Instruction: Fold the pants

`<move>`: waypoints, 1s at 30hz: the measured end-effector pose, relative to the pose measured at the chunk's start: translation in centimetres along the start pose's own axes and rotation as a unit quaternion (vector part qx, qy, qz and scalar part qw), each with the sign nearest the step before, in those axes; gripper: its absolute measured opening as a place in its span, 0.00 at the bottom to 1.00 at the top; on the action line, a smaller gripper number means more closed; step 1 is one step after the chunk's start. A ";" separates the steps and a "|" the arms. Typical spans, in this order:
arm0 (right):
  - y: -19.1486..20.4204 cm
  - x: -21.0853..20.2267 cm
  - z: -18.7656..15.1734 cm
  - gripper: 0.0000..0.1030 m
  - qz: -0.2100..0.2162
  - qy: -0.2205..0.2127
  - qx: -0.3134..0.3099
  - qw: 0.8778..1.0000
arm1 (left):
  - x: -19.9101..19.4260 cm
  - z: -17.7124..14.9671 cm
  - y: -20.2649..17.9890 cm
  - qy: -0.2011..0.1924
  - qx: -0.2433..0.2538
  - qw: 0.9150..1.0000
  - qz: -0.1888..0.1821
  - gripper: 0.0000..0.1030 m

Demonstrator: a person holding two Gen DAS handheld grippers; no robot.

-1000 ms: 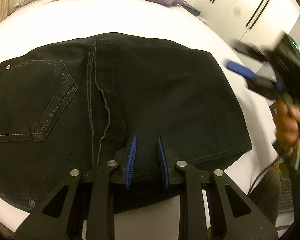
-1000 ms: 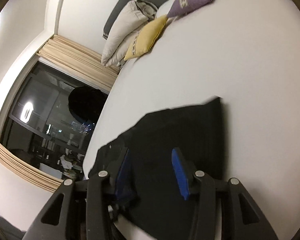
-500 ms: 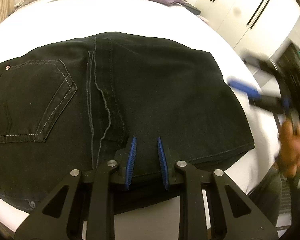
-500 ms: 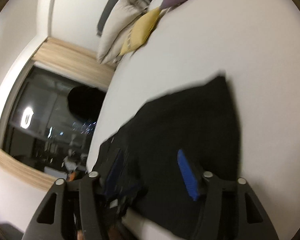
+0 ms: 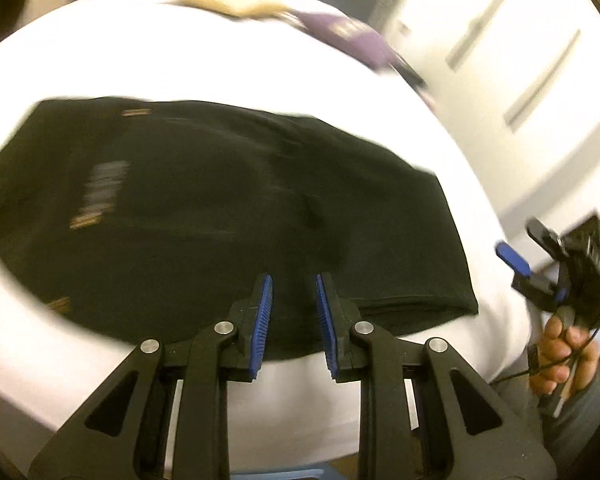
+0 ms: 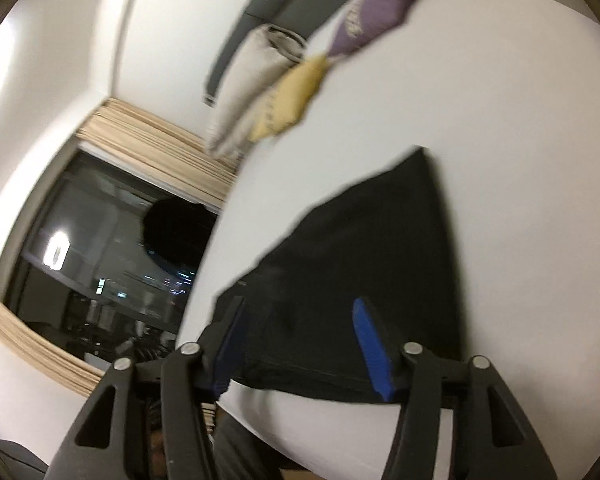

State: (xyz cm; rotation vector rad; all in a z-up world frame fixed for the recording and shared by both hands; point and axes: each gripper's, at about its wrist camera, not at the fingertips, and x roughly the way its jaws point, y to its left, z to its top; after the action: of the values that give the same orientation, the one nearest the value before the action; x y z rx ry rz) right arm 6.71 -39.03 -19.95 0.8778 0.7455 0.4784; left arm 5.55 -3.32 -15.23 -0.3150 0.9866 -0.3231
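The black pants (image 5: 220, 216) lie folded flat on the white bed (image 5: 228, 56), their near edge at 6 o'clock. My left hand-held gripper (image 5: 294, 320) hangs over that edge, released, nothing between its pads. My right hand-held gripper (image 6: 304, 344), at the pants' 3 o'clock end, gapes wide and empty.
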 end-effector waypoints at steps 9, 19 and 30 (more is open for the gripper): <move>3.4 6.6 -3.1 0.57 0.031 0.061 -0.008 0.998 | -7.8 -0.4 15.7 -0.107 -0.199 0.973 0.036 0.70; 5.6 7.3 -3.6 0.57 0.029 0.074 -0.022 0.997 | -5.4 -0.4 21.6 -0.126 -0.301 0.943 -0.059 0.70; 6.3 7.9 -4.0 0.57 0.029 0.081 -0.027 0.996 | -2.3 -0.1 23.3 -0.161 -0.329 0.924 -0.112 0.69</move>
State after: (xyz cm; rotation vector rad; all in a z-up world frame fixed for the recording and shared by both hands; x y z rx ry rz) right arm 8.41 -28.26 -19.49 0.8178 0.8522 0.6242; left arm 7.16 18.72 -22.83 -1.0665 0.7076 -0.1278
